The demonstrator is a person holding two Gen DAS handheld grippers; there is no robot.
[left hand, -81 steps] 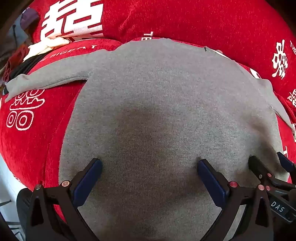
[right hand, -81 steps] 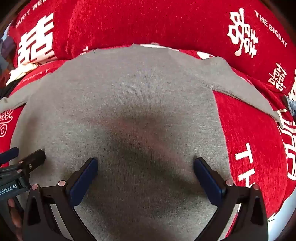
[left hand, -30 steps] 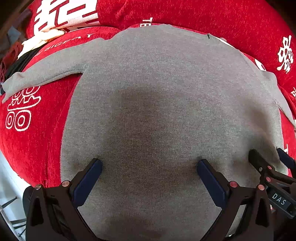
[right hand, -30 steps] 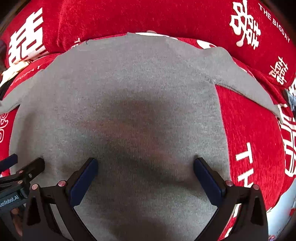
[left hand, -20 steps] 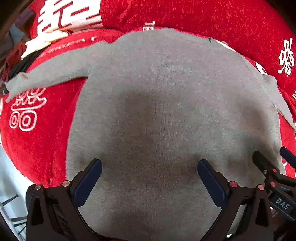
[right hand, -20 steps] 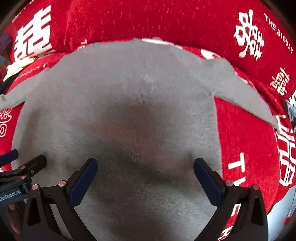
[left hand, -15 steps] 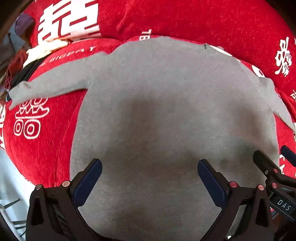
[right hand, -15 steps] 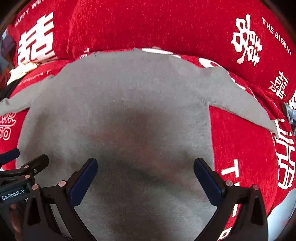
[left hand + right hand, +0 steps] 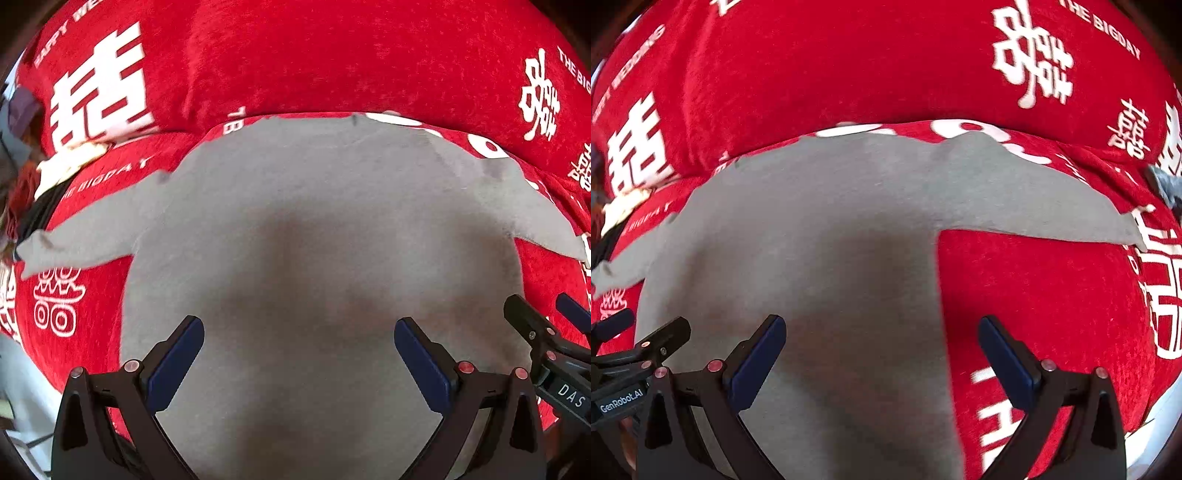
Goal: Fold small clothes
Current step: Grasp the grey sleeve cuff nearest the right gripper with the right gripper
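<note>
Both my grippers, left (image 9: 298, 356) and right (image 9: 882, 354), have pulled back, jaws spread and empty; grey sweater (image 9: 314, 229) lies flat, sleeves outstretched.

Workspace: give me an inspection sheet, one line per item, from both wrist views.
Surface: red cover with white lettering, raised into a bolster at the back.
Job's things: grey top spread flat, left sleeve and right sleeve stretched sideways; nothing folded yet.
Clutter: pale and dark fabric heaped at the far left; small grey object at the right edge, kind unclear.
Grippers: left gripper open over the top's lower body; right gripper open over its right side edge; neither grips cloth.
Cables: nothing seen.
Surroundings: pale floor beside the cover, too little visible to tell more.
</note>
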